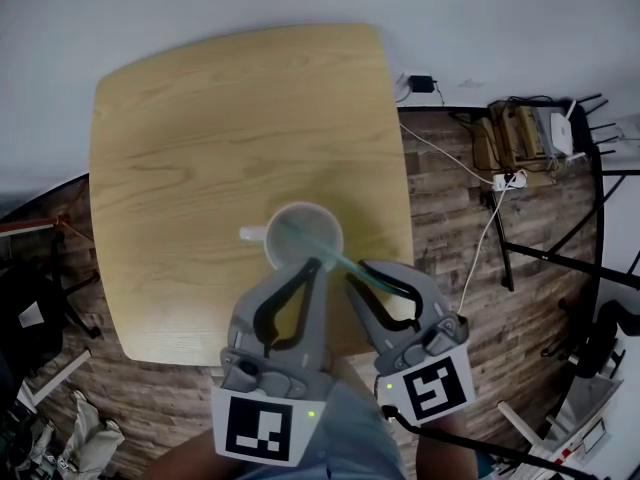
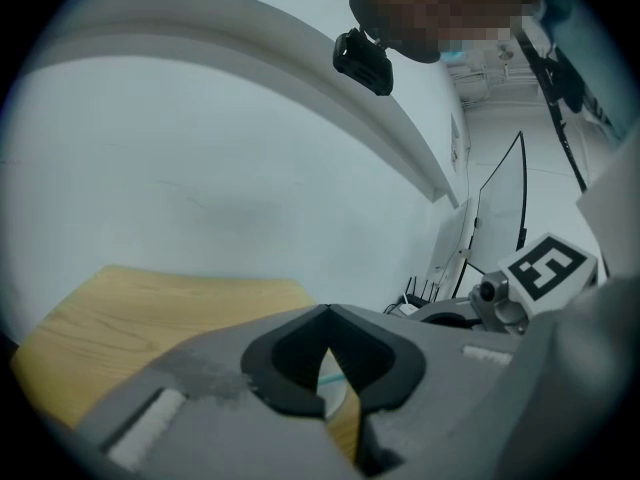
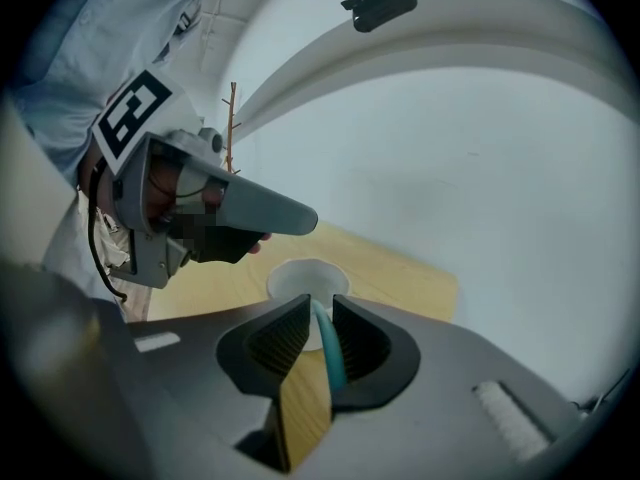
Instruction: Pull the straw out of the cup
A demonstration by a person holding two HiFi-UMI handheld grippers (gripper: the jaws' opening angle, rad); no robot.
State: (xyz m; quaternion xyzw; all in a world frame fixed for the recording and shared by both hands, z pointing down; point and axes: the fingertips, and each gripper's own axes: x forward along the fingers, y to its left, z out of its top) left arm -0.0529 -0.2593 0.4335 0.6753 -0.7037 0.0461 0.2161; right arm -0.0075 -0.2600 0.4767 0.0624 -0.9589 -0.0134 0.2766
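A white cup (image 1: 303,234) with a small handle on its left stands near the front edge of the light wooden table (image 1: 200,118). A teal straw (image 1: 335,256) leans out of the cup toward the lower right. My right gripper (image 1: 358,271) is at the straw's free end. In the right gripper view the straw (image 3: 328,343) runs between the tips of the right gripper (image 3: 320,303), which pinch it, with the cup (image 3: 308,280) just beyond. My left gripper (image 1: 314,264) hovers at the cup's near rim, its tips together and holding nothing.
Wood-plank floor surrounds the table. To the right lie white cables and a power strip (image 1: 505,180), a cardboard box with a router (image 1: 520,133) and a black metal frame (image 1: 560,258). Clutter sits at the lower left (image 1: 60,438). The table's front edge is right below my grippers.
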